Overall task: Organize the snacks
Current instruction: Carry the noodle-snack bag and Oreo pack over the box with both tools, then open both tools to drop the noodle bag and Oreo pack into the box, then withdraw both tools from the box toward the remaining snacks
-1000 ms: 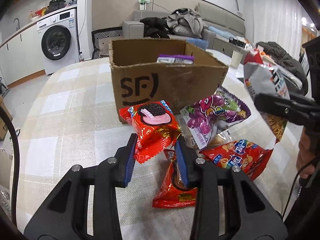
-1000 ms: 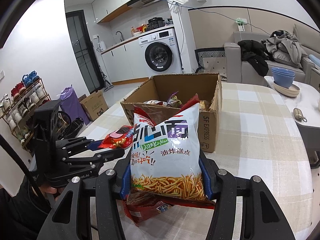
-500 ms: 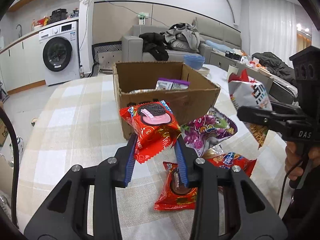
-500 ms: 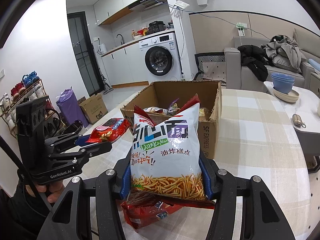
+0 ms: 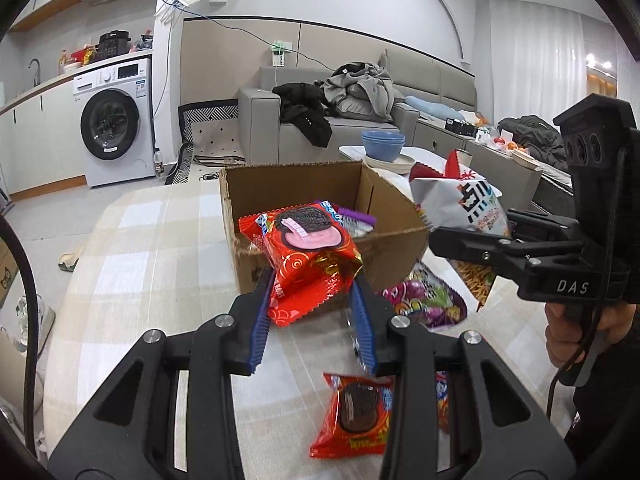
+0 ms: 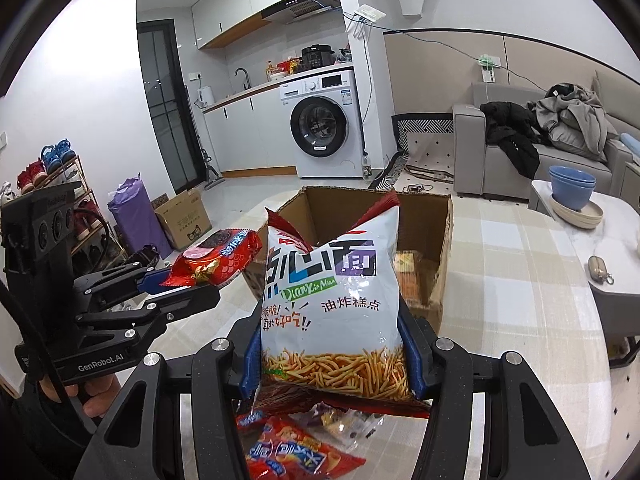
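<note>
My left gripper (image 5: 312,320) is shut on a red cookie packet (image 5: 308,256) and holds it in the air just in front of the open cardboard box (image 5: 280,188). The same packet (image 6: 218,258) shows at the left of the right wrist view. My right gripper (image 6: 330,354) is shut on a white bag of fried sticks (image 6: 332,304), upright and off the table, near the box's (image 6: 444,240) right front corner. The bag (image 5: 460,204) also appears in the left wrist view. Several snacks lie inside the box.
On the checked tablecloth (image 5: 140,248) lie a second red cookie packet (image 5: 356,412), a purple candy bag (image 5: 428,300) and a red snack bag (image 6: 296,452). Blue bowls (image 6: 572,188) stand on a side table at right. A hand (image 5: 568,336) grips the right tool.
The left gripper rose with the red cookie packet, and the packet now overlaps the box's front wall and opening. The right gripper shifted a little with the white bag. Both grips are unchanged.
</note>
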